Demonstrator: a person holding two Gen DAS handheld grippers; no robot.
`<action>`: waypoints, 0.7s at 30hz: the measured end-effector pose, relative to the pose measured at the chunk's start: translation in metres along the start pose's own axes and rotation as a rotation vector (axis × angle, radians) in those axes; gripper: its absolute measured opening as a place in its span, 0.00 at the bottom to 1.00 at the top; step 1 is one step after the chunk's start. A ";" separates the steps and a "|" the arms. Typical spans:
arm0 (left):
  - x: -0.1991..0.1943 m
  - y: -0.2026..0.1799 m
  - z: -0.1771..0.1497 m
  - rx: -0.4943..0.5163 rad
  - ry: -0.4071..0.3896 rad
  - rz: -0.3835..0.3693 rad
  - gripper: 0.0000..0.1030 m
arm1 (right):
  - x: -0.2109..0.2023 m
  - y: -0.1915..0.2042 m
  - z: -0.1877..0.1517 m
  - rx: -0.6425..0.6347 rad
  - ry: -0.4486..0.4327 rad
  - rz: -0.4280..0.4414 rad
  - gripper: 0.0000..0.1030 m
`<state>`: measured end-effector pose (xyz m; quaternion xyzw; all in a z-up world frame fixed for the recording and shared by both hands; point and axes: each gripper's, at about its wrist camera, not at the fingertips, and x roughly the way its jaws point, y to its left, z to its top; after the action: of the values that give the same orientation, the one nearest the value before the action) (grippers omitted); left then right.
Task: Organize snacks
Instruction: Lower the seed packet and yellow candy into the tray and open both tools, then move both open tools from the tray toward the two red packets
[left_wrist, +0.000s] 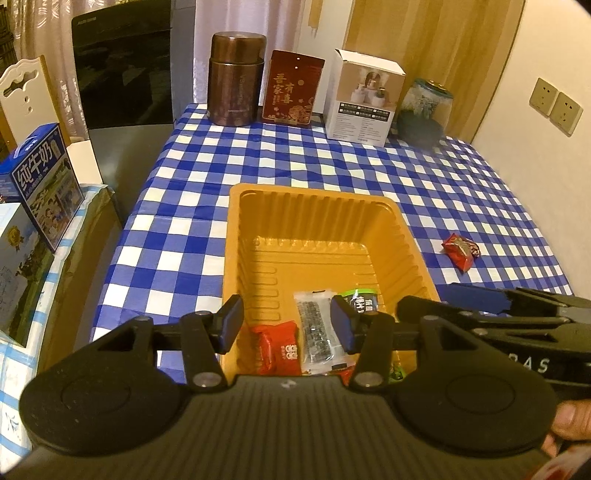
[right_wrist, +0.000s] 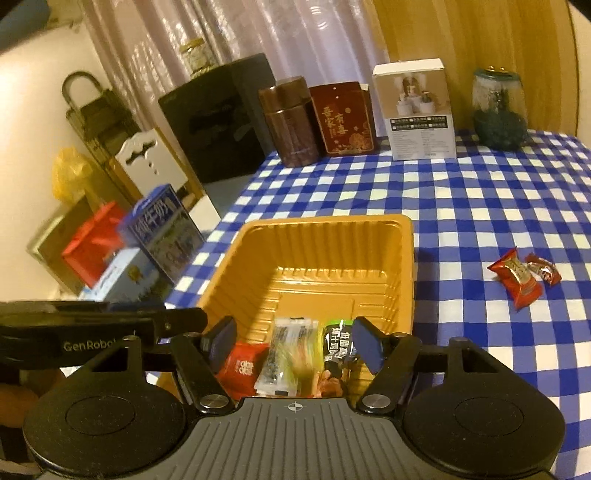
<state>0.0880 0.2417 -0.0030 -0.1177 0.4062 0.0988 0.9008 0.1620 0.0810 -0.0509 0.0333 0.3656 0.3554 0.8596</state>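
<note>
Over the orange tray (left_wrist: 391, 236), both grippers' jaws wide, empty

A tray (right_wrist: 404, 236) sits mid-table (right_wrist: 480, 192) with three snack packets (right_wrist: 288, 354) at its near end. Two wrapped candies (right_wrist: 521, 277) lie right of it. A canister (right_wrist: 291, 125), pouch (right_wrist: 345, 118), box (right_wrist: 421, 110) and jar (right_wrist: 500, 110) line the far edge.

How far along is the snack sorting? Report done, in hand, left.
Done: a red packet, a clear seaweed-like packet and a dark green-topped packet lie in the orange tray. In hand: nothing; left gripper and right gripper are open over it. Left: two red snacks on the tablecloth.
</note>
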 end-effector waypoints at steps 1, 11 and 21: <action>0.000 0.000 0.000 -0.001 0.001 0.001 0.46 | -0.001 -0.001 0.000 -0.002 0.000 -0.014 0.67; -0.010 -0.014 -0.005 0.009 -0.004 -0.019 0.49 | -0.030 -0.026 -0.016 0.036 0.016 -0.116 0.67; -0.030 -0.048 -0.014 0.040 -0.016 -0.049 0.56 | -0.077 -0.042 -0.030 0.077 -0.002 -0.179 0.67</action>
<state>0.0714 0.1891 0.0173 -0.1088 0.3978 0.0696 0.9083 0.1299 -0.0051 -0.0393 0.0337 0.3799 0.2626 0.8863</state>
